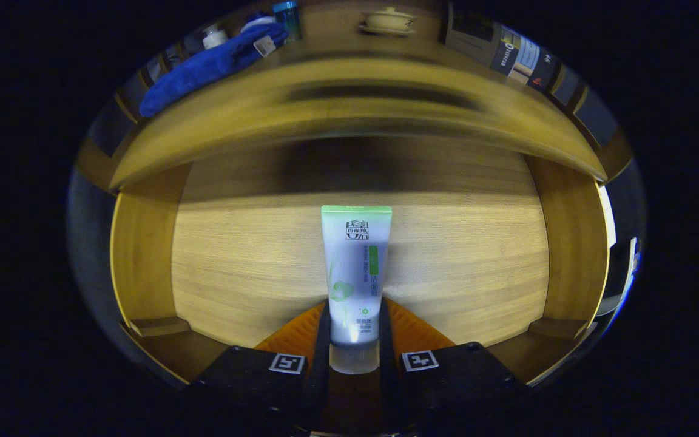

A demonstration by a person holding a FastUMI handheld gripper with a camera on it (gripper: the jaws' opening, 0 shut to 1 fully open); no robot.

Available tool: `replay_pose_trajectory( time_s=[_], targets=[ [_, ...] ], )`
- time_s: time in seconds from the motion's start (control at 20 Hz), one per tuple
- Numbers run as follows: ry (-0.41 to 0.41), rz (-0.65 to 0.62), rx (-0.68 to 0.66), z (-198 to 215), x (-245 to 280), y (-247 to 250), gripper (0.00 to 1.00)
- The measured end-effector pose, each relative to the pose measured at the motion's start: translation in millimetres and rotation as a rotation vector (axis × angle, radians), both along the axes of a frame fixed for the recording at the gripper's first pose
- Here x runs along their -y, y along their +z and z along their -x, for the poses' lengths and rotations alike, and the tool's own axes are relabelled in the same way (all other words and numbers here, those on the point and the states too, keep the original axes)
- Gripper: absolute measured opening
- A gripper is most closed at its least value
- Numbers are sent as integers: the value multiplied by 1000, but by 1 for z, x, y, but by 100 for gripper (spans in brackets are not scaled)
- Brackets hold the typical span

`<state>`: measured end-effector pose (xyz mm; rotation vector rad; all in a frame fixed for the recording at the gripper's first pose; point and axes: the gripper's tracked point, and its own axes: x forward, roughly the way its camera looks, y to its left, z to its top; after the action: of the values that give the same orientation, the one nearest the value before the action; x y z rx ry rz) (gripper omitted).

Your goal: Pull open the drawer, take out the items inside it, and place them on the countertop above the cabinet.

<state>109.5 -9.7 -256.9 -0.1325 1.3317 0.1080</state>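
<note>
Gripper view: the gripper sits at six o'clock, its two fingers clenched on a white-and-green tube, one finger pressing each side of the tube's lower body just above its translucent cap. The tube runs straight out from between the fingers toward twelve o'clock, cap end nearest the camera and flat green crimped end farthest away. A square black-and-white marker sits on the gripper body at seven o'clock of the cap, and a second one at five o'clock.

Behind the tube lies the light wooden floor of the open drawer. The drawer's side walls rise at nine o'clock and at three o'clock of the tube, and a small wooden block sits in the near corner at eight o'clock. Whether the tube touches the drawer floor or hangs just above it cannot be told.

Beyond the drawer, at twelve o'clock, runs the cabinet's front edge (smeared by blur), with the countertop above it. On that top, at eleven o'clock, lies a blue cloth with a small white tag, a white container and a blue-capped bottle near it. A pale lidded bowl on a saucer stands at twelve o'clock.
</note>
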Motion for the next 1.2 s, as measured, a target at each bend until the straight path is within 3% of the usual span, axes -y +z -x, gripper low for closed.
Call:
replay_pose_trajectory(
  time_s=[0.6,1.2],
  targets=[
    [6,-50,144,7,16,97,44],
    [13,-58,263,-77,-12,152,44]
  ],
)
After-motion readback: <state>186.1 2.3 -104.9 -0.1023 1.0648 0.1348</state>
